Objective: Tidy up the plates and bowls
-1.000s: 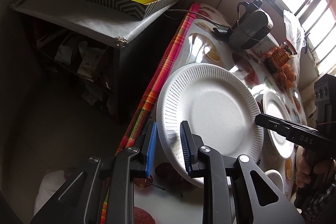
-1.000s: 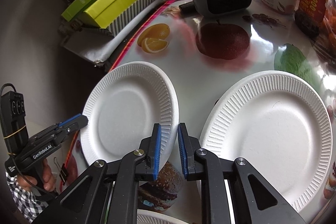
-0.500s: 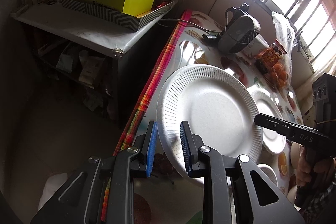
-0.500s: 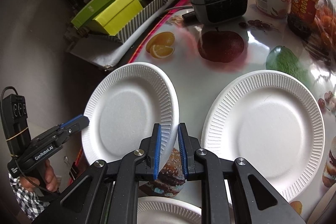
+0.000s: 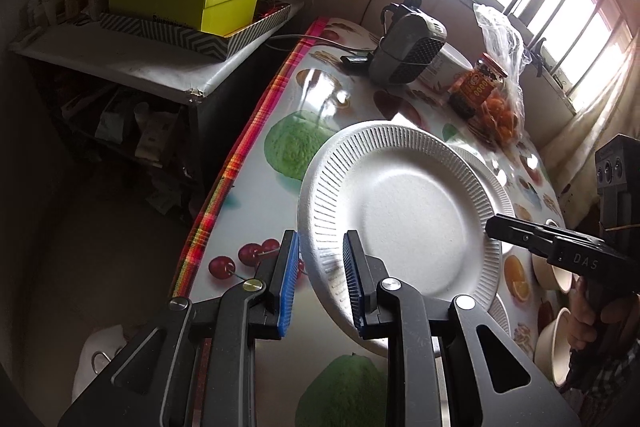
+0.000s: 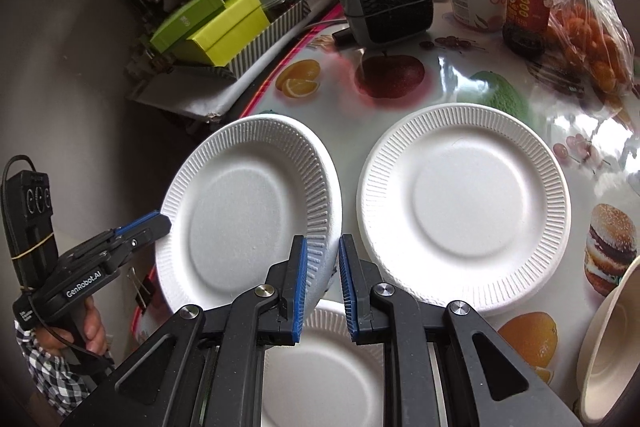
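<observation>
While both grippers pinch plate (image 6: 248,215) | lifted (tilted) | table (image 6: 440,79)

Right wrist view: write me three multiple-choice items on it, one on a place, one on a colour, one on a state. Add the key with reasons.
1. In the right wrist view, the flat plate lies on which side of the held plate?
A. left
B. right
C. on top of it

2. The pads of the right claw are
A. red
B. white
C. blue

3. The held plate is
A. lying flat on the table
B. tilted, with a claw on each side of its rim
C. stacked inside a bowl

Key: 1 B, since the flat plate sits on the tablecloth to the right of the held one. 2 C, since both ribbed pads show blue. 3 B, since the right claw pinches its near rim and the left claw its far rim, with the plate slanted.
</observation>
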`<state>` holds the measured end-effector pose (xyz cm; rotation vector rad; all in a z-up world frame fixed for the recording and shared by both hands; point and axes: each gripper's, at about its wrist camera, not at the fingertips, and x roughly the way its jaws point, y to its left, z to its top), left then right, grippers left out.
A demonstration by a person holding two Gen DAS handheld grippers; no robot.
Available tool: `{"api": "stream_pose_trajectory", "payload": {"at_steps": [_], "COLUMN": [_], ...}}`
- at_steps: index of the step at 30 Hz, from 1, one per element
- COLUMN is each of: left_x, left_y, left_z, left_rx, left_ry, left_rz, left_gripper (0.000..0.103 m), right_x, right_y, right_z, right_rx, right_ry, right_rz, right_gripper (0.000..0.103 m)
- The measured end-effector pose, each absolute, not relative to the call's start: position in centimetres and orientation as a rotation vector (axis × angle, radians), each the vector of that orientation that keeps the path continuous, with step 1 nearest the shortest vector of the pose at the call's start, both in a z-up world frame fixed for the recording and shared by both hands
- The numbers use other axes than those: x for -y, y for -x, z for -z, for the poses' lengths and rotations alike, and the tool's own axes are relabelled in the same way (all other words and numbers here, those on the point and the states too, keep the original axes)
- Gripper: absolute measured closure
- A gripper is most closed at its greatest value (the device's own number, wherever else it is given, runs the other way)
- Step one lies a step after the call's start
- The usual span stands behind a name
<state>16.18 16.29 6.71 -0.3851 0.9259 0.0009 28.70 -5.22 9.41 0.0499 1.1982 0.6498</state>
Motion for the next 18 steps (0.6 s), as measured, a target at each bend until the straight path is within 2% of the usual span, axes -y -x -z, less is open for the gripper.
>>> {"api": "stream_pose_trajectory", "payload": {"at_steps": [18], "left_x": [-11.4], "left_y": [-13.0], "left_z": [-6.4], "left_rx": [-0.959], "left_ry": [0.335], "left_rz": [0.088], "left_gripper": [0.079], "right_x": [11.1], "right_y": [-22.9], "right_z": [-9.8], "right_rx": [-1.203], "right_ry": [-0.072], "right_rz": [-0.598], "right_gripper": [0.087]}}
